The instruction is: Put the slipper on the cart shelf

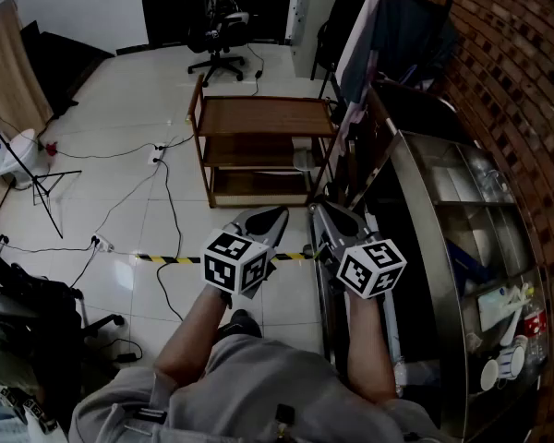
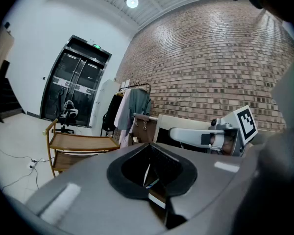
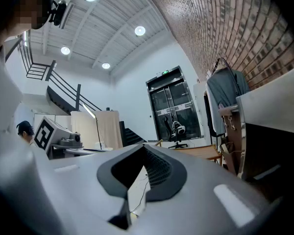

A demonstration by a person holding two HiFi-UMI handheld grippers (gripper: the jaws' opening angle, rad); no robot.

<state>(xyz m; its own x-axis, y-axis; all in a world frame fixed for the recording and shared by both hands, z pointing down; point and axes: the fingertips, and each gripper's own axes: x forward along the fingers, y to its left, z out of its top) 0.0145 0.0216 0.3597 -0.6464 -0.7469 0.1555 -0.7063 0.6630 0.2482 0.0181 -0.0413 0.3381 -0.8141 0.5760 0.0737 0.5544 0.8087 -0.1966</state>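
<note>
The wooden cart [image 1: 263,116] with three bare shelves stands on the tiled floor ahead; it also shows in the left gripper view [image 2: 81,142] and the right gripper view [image 3: 202,152]. I cannot make out a slipper in any view. My left gripper [image 1: 271,218] and right gripper [image 1: 331,216] are held side by side in front of the person, short of the cart and pointing toward it. Each has its jaws together with nothing between them, as the left gripper [image 2: 149,147] and right gripper [image 3: 143,148] show close up.
A steel counter [image 1: 436,201] with dishes runs along the right by a brick wall. Clothes hang on a rack [image 1: 388,26] behind the cart. An office chair [image 1: 223,37] stands at the back; cables, a tripod [image 1: 39,183] and striped tape [image 1: 166,259] lie on the floor to the left.
</note>
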